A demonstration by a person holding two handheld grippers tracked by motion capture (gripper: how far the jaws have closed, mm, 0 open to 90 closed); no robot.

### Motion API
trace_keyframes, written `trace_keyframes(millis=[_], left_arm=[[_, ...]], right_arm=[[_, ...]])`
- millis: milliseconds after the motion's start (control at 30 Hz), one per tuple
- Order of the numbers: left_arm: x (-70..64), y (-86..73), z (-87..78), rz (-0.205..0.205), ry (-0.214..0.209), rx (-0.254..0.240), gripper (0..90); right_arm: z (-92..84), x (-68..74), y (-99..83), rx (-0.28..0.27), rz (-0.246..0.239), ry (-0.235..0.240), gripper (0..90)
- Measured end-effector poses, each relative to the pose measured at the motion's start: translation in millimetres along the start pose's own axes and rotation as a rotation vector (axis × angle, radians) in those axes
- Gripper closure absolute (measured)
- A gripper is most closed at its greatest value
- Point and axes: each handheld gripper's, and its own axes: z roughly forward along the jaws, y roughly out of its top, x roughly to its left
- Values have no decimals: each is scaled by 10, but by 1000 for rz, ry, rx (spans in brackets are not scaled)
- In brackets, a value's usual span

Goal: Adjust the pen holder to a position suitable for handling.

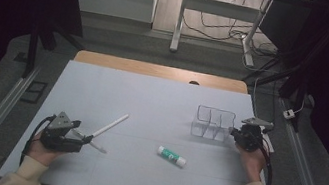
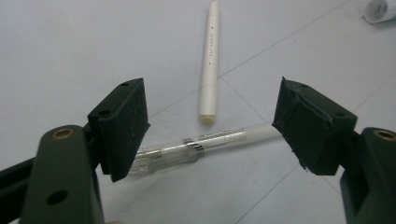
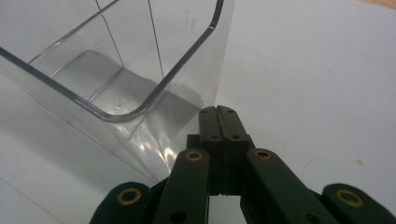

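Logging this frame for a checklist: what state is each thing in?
Left gripper: open, jaws either side of the clear pen.
Right gripper: shut, empty, against the organizer.
Organizer: upright, empty.
Clear pen: lying flat.
White pen: lying flat.
Glue stick: lying flat, capped.

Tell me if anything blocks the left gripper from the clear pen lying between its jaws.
Nothing visible does. The left gripper is open, jaws either side of the clear-barrelled pen on the table. The white pen lies just beyond, apart from it.
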Motion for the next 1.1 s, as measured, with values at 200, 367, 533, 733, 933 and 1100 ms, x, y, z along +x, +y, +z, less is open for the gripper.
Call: trace_keyframes(millis=[200,367,533,733,933,1100], left_arm=[[-3,-2,1,3,0,3,262],[-5,-3,5,6,1,7,262],[-10,-2,8,10,1,9,262],[-25,2,15,16,0,13,263],[-20,-2,14,17,1,16,263],[-27,-1,13,21,2,17,262]], right_arm=[[7,4,-1,-1,7,-6,893],[18,22,3,-6,15,-3,893],[33,64,23,-5,5,5,893],[43,120,74,-10,7,11,893],[64,190,112,-9,-5,26,893],[87,255,141,-9,-19,39,893]])
